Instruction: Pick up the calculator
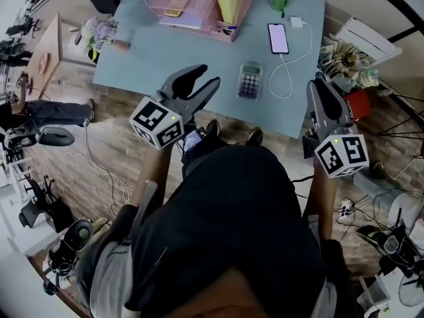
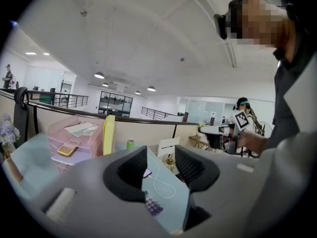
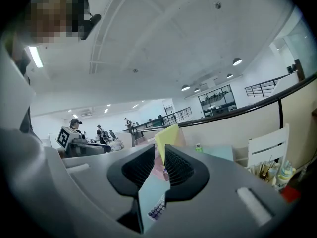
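I'm still at the approach: the calculator (image 1: 250, 81) lies near the table's (image 1: 165, 58) near edge, untouched. My left gripper (image 1: 204, 79) gapes wide and empty; my right gripper (image 1: 319, 88), barely parted, holds nothing. Next I'd reach forward and down.

Open-plan office: desk (image 1: 199, 65), paper trays (image 1: 193, 10)

Left tool (image 1: 207, 75) gapes; right tool (image 1: 318, 85) barely parted.

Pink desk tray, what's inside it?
A tan calculator lies on one shelf of the pink tray, with papers on the tier above. Anything on the lower shelves is covered.
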Action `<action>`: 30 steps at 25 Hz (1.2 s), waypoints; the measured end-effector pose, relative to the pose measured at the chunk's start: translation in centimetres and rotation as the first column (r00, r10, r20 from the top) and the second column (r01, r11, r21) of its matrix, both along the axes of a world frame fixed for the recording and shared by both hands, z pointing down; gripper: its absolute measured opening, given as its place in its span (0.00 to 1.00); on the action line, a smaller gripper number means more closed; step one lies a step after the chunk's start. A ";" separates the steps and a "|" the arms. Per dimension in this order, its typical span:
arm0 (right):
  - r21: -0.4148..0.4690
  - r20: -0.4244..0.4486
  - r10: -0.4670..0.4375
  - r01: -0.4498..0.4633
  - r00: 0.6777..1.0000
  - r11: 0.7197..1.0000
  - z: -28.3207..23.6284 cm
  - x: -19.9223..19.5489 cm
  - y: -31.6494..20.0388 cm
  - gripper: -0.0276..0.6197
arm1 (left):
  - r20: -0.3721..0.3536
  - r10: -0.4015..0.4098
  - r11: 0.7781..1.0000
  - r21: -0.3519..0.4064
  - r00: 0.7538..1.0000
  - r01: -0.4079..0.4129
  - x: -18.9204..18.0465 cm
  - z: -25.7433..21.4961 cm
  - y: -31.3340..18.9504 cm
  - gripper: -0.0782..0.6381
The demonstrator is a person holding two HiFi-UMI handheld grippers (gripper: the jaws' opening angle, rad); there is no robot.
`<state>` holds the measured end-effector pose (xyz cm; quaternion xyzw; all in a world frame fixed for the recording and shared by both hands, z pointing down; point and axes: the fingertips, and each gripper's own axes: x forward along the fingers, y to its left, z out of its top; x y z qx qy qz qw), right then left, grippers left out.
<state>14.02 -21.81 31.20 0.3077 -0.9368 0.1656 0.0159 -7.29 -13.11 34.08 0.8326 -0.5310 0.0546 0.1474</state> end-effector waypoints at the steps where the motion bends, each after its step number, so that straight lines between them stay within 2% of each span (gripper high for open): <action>1: -0.002 0.003 -0.006 0.006 1.000 1.000 0.2 0.3 -0.2 0.11 | 0.003 -0.004 1.000 -0.004 1.000 0.005 0.3 0.1 -0.1 0.41; 14: -0.046 -0.006 -0.017 0.017 1.000 0.999 2.3 2.9 -2.0 0.11 | 0.011 -0.013 0.998 -0.065 1.000 0.013 2.6 2.3 -2.4 0.41; 21: -0.073 -0.035 0.020 -0.022 0.999 0.997 3.5 3.2 -2.5 0.11 | -0.017 0.033 0.992 -0.123 0.999 -0.035 2.8 5.6 -4.7 0.41; 30: -0.114 -0.078 0.064 -0.073 0.995 0.991 5.7 3.5 -3.3 0.11 | -0.048 0.100 0.971 -0.213 0.994 -0.108 3.1 11.3 -8.6 0.41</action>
